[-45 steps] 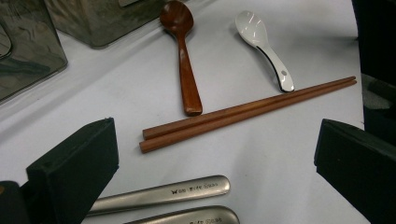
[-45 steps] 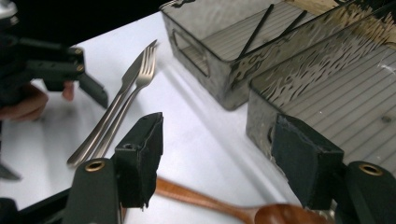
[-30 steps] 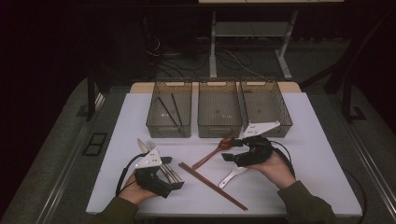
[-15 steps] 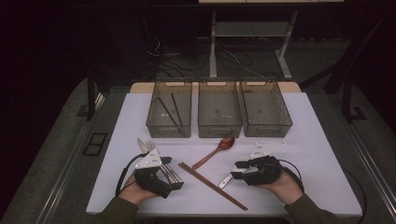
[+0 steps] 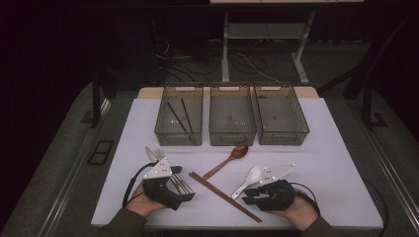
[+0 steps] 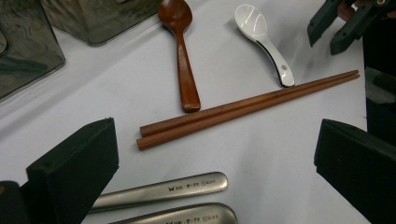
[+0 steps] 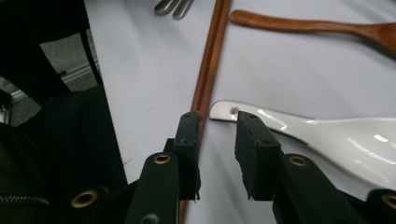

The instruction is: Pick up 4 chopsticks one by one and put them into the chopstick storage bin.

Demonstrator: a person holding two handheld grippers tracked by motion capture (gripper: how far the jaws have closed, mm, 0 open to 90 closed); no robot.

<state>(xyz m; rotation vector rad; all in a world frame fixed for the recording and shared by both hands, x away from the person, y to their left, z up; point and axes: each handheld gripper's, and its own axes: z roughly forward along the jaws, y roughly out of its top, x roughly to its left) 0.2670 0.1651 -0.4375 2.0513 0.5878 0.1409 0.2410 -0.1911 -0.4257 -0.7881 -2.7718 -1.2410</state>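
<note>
Left tool (image 5: 184, 186): released, parked over the steel cutlery (image 6: 159, 191).
Chopsticks (image 5: 225, 196): loose on the tabletop (image 5: 336, 163), between your tools.
White spoon (image 5: 249, 179): handle end at your right tool (image 7: 217, 140), which has dropped from the bins and been closing; not yet clamped.

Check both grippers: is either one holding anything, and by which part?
Nothing is held. The right gripper has just been closing, jaws astride the handle tip of the white spoon without pressing it. The left gripper stands open above the table.
</note>
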